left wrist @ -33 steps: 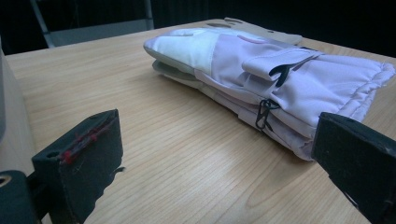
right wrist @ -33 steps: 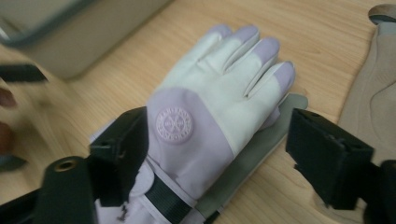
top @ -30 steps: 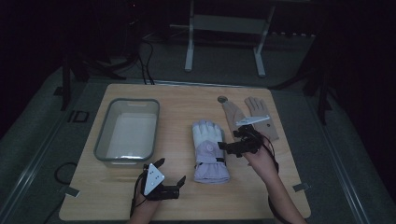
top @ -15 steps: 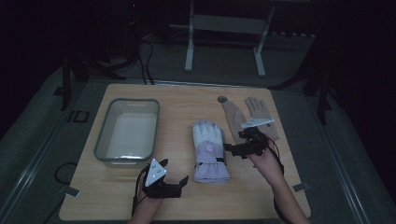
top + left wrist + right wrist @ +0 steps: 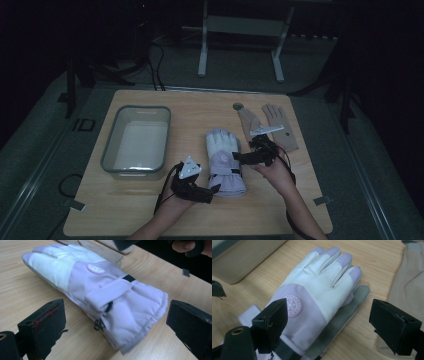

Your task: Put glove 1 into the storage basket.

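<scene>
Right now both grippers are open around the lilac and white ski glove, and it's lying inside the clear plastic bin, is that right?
Not quite. The lilac and white ski glove lies on the wooden table, right of the clear plastic bin, as the high view shows. The rest holds: left gripper and right gripper are open at it.
</scene>
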`<state>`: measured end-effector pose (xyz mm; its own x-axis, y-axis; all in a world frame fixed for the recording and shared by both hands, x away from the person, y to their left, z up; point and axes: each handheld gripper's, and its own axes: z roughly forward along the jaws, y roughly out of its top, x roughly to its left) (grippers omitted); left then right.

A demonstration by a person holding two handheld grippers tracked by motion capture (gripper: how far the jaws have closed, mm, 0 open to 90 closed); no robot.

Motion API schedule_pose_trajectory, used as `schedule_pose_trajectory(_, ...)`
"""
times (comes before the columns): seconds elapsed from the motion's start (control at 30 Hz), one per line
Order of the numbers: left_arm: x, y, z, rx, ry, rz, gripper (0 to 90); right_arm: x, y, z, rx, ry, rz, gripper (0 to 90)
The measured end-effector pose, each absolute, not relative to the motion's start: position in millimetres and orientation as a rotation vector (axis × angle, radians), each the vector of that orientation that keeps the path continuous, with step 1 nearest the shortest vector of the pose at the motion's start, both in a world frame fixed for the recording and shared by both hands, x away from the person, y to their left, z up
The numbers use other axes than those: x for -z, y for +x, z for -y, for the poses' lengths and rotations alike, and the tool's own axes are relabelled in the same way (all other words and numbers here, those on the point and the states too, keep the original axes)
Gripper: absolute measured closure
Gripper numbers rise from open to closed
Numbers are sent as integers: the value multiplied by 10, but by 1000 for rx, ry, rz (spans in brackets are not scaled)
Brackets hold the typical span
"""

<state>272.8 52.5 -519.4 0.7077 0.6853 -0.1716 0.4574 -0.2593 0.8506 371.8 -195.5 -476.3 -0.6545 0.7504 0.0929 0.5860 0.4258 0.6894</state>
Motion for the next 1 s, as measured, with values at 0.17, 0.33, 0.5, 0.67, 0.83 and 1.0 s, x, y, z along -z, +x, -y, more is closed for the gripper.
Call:
schedule_pose_trajectory(0.17, 5168, 2858, -441, -264, 1938, -916, 59, 4852, 3804, 1927, -1043, 1206, -2456, 193)
schedule_pose_trajectory(0.33, 5221, 2918, -369, -249, 1996, -973, 144, 4923, 3839, 1974, -1045, 1242, -2454, 215)
schedule_pose_trajectory(0.5, 5308, 2951, -328, -222, 2025, -1012, 197, 5014, 3846, 2003, -1066, 1281, -2477, 220)
schedule_pose_trajectory(0.67, 5376, 3021, -305, -180, 2034, -1054, 199, 5115, 3843, 2000, -1021, 1322, -2485, 221)
schedule_pose_trajectory(0.83, 5445, 3046, -275, -155, 2073, -1078, 199, 5267, 3898, 2059, -990, 1451, -2528, 293)
schedule_pose_trajectory(1.0, 5541, 3079, -264, -109, 2075, -1104, 198, 5366, 3941, 2057, -963, 1570, -2568, 331)
